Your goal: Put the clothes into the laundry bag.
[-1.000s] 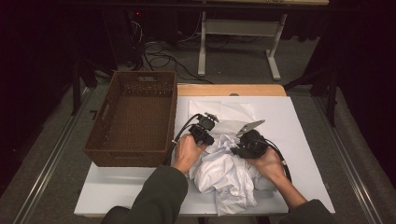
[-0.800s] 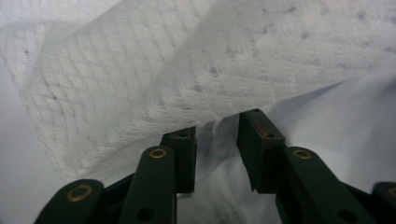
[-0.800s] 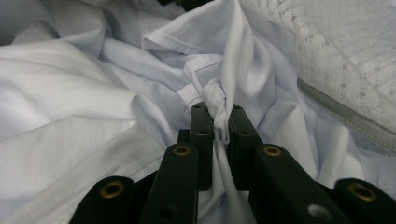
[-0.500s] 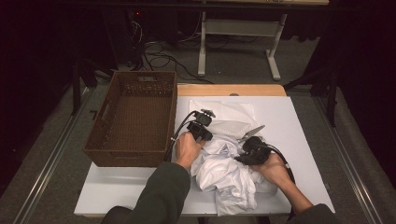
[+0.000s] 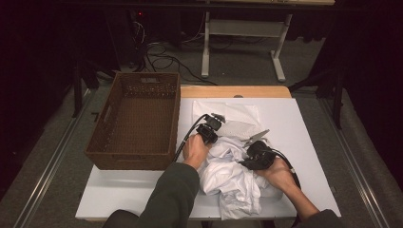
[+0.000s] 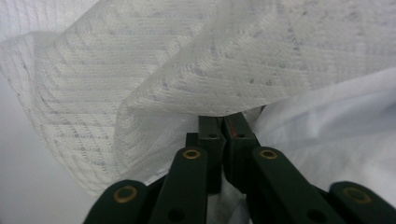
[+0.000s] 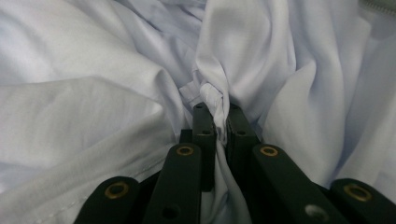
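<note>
Two hand-held grippers clamped | left: mesh cloth | right: crumpled white garment

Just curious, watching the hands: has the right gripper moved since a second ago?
Yes. The right gripper, shut on the crumpled white cloth, has slid toward the white table's near edge, away from the brown wicker basket.

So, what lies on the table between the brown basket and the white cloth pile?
In the high view, between the brown basket and the white cloth pile lie the person's left hand, the left gripper and its cable.
</note>
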### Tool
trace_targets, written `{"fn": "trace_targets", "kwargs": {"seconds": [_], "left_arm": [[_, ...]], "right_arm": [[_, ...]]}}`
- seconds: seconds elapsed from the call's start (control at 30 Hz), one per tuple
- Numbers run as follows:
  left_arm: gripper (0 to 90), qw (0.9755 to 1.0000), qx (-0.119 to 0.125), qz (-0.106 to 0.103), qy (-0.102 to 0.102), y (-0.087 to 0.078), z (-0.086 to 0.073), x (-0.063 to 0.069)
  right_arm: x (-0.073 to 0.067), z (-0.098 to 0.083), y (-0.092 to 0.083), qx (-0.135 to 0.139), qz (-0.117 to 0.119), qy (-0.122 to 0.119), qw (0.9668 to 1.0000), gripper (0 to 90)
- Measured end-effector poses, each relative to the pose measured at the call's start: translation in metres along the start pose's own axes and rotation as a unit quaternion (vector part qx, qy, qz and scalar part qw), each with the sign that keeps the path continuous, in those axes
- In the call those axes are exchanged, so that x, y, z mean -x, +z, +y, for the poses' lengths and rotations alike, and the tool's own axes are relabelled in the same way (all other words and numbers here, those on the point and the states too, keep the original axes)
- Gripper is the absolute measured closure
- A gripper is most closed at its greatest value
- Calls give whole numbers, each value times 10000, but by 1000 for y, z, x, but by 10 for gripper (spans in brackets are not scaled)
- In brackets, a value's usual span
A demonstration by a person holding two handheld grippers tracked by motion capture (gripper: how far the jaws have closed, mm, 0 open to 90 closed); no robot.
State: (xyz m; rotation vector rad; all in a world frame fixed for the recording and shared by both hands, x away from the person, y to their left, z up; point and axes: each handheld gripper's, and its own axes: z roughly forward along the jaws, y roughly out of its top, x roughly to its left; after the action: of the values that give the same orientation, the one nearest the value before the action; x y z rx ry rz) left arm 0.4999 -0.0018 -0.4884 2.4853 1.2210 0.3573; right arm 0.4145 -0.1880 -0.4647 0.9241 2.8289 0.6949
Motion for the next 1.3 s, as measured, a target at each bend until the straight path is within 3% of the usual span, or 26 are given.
{"fn": "trace_targets", "kwargs": {"seconds": [0.07, 0.13, 0.27, 0.37, 0.5, 0.7, 0.9, 0.97, 1.03, 1.17, 1.3], "left_arm": [[890, 10000, 54, 20, 65, -3, -3, 0], [890, 9996, 260, 15, 56, -12, -8, 1], [890, 9978, 644, -56, 117, -41, -16, -2], [889, 9967, 775, -87, 201, -58, -23, -1], [889, 9957, 898, -119, 215, -72, -32, -3], [890, 9935, 1078, -238, 285, -87, -42, -3], [889, 9928, 1119, -316, 286, -93, -50, -4], [889, 9928, 1118, -338, 267, -92, -50, -4], [888, 9926, 1136, -362, 245, -91, -49, -4], [887, 9926, 1115, -447, 158, -87, -48, -7], [886, 9925, 1118, -471, 121, -88, -47, -7]], "right_arm": [[-1, 0, -3, 127, -123, -94, 9998, 858], [-2, 1, -8, 326, -235, -104, 9991, 856], [3, 5, -14, 671, -369, 82, 9970, 854], [3, 13, -15, 796, -537, 110, 9953, 853], [3, 26, -11, 713, -900, 69, 9934, 857], [19, 37, 6, 351, -1185, 386, 9916, 862], [33, 43, 12, 498, -1468, 721, 9853, 860], [32, 44, 13, 516, -1499, 744, 9845, 841], [28, 44, 11, 484, -1463, 650, 9859, 769], [14, 41, -5, 716, -1194, 446, 9893, 641], [0, 42, -18, 1001, -984, 210, 9899, 567]]}}
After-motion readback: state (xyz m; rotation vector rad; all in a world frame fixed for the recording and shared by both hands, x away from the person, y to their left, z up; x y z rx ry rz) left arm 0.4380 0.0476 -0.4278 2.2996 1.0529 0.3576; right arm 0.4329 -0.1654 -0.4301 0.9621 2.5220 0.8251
